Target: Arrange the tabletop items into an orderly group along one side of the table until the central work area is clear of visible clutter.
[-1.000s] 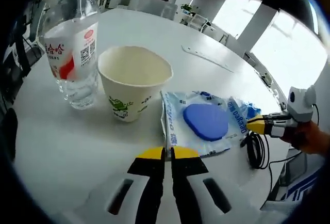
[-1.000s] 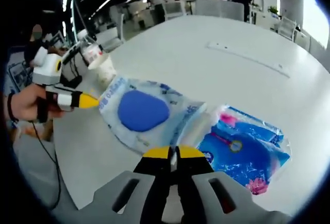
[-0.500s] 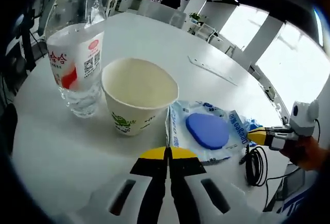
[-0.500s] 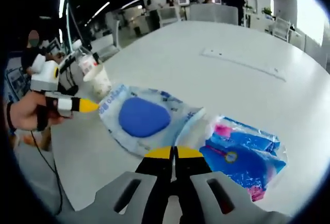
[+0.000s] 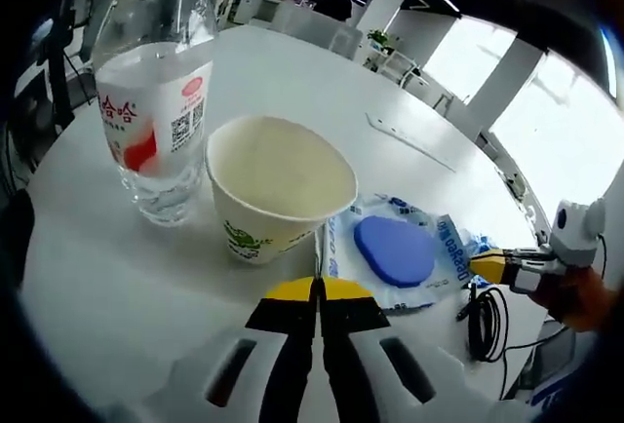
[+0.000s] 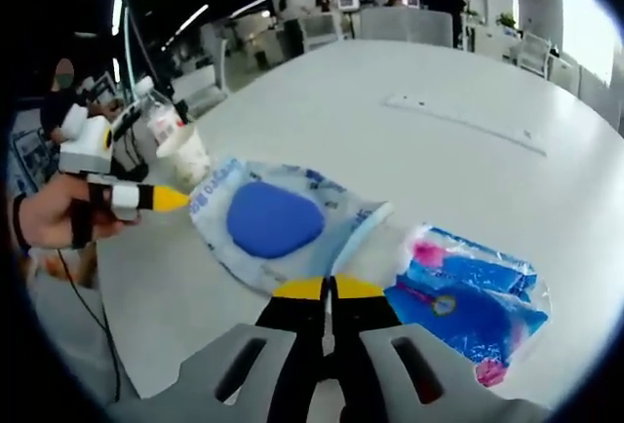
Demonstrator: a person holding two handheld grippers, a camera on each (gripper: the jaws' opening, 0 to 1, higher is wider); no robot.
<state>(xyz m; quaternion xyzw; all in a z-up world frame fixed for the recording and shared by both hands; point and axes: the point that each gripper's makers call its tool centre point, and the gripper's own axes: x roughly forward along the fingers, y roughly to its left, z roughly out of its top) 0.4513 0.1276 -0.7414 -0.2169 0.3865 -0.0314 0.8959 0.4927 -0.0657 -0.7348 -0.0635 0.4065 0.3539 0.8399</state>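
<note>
A clear water bottle [image 5: 156, 111] with a red and white label stands upright beside an empty paper cup [image 5: 278, 189]. Right of the cup lies a clear packet holding a blue pad [image 5: 395, 250]. My left gripper [image 5: 317, 291] is shut, its yellow tips against the packet's near edge just below the cup. My right gripper [image 5: 487, 265], held by a hand, points at the packet's far edge. In the right gripper view my right gripper [image 6: 329, 288] is shut at the edge of the packet [image 6: 273, 220]. A blue packet [image 6: 468, 301] lies to its right. The left gripper [image 6: 168, 199] touches the clear packet's opposite side.
A coiled black cable [image 5: 483, 318] lies near the table edge under the right gripper. A thin white strip [image 5: 409, 135] rests farther out on the white table [image 6: 419, 160]. The cup [image 6: 185, 155] and bottle [image 6: 161, 116] stand behind the left gripper. Office desks and chairs fill the background.
The left gripper view has closed in on the cup and bottle, which loom larger. The right gripper view has shifted slightly. Both grippers stay shut at the clear packet's edges.
</note>
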